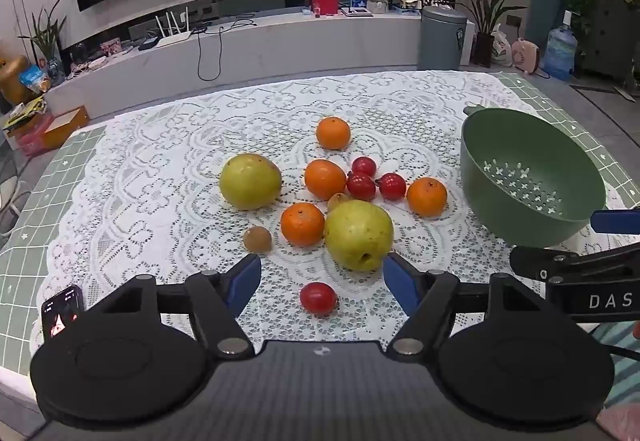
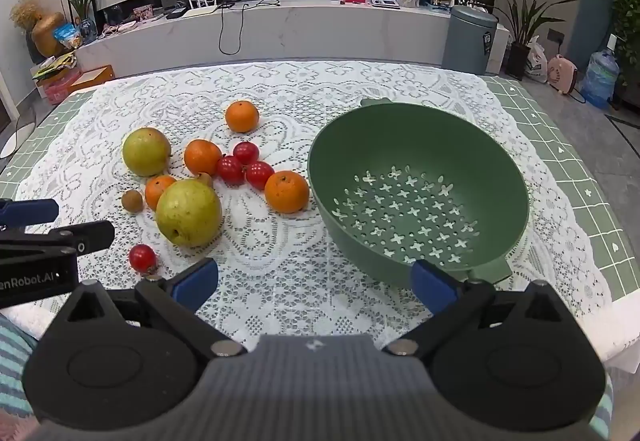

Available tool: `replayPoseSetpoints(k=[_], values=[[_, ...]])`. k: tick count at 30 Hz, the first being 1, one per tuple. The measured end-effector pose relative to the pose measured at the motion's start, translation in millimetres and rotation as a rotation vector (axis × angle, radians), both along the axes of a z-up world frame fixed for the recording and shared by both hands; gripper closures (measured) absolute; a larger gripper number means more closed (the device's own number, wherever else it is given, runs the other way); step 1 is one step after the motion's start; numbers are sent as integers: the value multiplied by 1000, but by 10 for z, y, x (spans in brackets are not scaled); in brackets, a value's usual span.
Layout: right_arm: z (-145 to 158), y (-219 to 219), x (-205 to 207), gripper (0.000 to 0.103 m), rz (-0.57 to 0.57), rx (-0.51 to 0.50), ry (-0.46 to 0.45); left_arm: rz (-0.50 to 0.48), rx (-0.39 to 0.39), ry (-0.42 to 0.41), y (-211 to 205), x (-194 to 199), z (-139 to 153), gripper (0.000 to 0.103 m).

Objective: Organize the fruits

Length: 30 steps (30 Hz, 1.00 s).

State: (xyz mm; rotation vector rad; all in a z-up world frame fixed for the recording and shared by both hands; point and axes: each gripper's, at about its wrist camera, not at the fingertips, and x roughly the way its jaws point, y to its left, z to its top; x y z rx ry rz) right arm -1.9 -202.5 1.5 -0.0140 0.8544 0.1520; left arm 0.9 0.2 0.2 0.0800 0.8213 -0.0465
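Fruit lies loose on the lace tablecloth [image 1: 160, 169]: two green pears [image 1: 358, 235] [image 1: 250, 181], several oranges [image 1: 302, 223], several small red fruits [image 1: 361, 185] and a brown kiwi [image 1: 257, 239]. One red fruit [image 1: 318, 298] lies alone, nearest my left gripper [image 1: 322, 281], which hovers open just above it with nothing between its fingers. An empty green colander [image 2: 420, 185] stands on the right. My right gripper [image 2: 316, 281] is open beside the colander's near rim, its right pad [image 2: 434, 291] in front of the rim. The near pear [image 2: 189, 212] lies to its left.
A phone [image 1: 62, 311] lies at the table's near left corner. Past the far table edge are a white TV bench [image 1: 248, 53], a grey bin [image 1: 442, 37] and potted plants [image 1: 486, 25]. The lace between the fruit and the colander is bare.
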Motion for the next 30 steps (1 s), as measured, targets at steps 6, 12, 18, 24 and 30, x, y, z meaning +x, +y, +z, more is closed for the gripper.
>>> replayPoseSetpoints(k=[6,12,18,24,30], values=[[28,-3,-24,4,13,-3,-15,-4,25,-16,-135,-28,-106,21],[55,20,-41,4,12,-1,-18,-11,19,-18,-115,-25,-84,21],[54,-2,-41,4,5,3,-16,-23,4,-18,-66,-39,-30,22],[62,5,-45,4,7,9,-19,-15,-5,-18,-51,-44,-36,22],[51,11,-41,4,13,17,-12,-16,-13,-18,-19,-53,-33,22]])
